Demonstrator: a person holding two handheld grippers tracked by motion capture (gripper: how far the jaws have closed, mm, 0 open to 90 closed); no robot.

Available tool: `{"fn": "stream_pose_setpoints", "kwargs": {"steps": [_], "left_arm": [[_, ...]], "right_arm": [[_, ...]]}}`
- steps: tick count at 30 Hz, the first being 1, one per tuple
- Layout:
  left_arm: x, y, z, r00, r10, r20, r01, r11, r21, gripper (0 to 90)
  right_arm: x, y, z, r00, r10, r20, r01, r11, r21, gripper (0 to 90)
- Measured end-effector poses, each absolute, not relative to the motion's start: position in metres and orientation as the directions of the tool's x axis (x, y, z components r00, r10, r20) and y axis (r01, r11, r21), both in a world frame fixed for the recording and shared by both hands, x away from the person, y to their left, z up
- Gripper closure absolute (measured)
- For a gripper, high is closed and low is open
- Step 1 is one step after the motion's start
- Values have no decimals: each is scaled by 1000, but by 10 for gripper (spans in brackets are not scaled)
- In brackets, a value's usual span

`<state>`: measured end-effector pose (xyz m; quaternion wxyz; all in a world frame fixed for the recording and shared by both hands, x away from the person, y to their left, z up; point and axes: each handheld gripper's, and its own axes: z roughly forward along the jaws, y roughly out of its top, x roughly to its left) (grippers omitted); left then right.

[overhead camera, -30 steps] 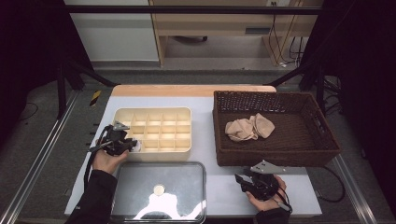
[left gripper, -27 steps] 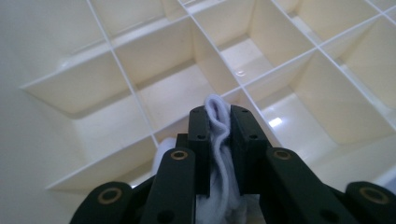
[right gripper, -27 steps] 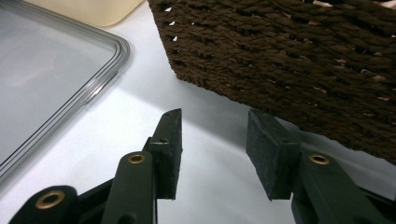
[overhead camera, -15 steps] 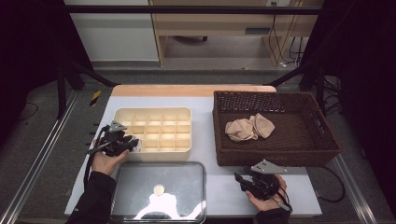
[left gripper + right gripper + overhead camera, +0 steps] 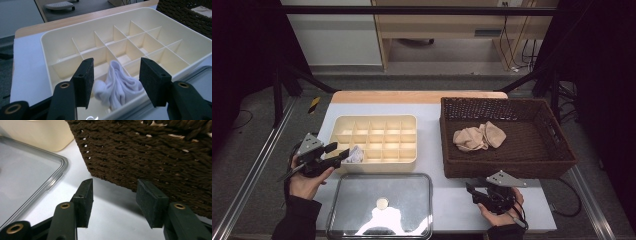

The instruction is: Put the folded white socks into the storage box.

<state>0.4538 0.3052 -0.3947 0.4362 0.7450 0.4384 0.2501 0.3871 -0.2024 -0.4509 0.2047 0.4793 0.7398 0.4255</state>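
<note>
Since the earlier frame the left gripper has drawn back from the cream divided tray, and its jaws have just been opening; the white sock lies between them in the left gripper view, with neither pad pressing on it. The right gripper has hardly shifted, its jaws also just widening, with nothing between them.

Counting from left to right: one white sock, one divided tray, one clear lid, one dark wicker basket, and beige socks in the basket, bunched so that their number cannot be told. The sock sits rolled in the tray's near-left corner compartment, poking above the rim. The tray has rows of square cells, the others seen empty.

The lid's near edge is cut off at the bottom of the high view and glare whitens its surface. In the right gripper view the basket's woven wall hides its inside.

The left hand holds its gripper about level, aimed right at the tray. The right hand rests low by the basket's near wall, gripper pointing left towards the lid.
</note>
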Motion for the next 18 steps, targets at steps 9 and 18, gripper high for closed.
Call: {"fn": "stream_pose_setpoints", "kwargs": {"steps": [9, 18], "left_arm": [[420, 307, -414, 473, 881, -24, 444, -215, 870, 411], [403, 298, -432, 445, 894, -58, 474, -180, 862, 347]], "right_arm": [[386, -205, -448, -456, 881, 125, 538, 161, 828, 441], [384, -211, -435, -448, 885, 124, 512, 141, 847, 415]]}}
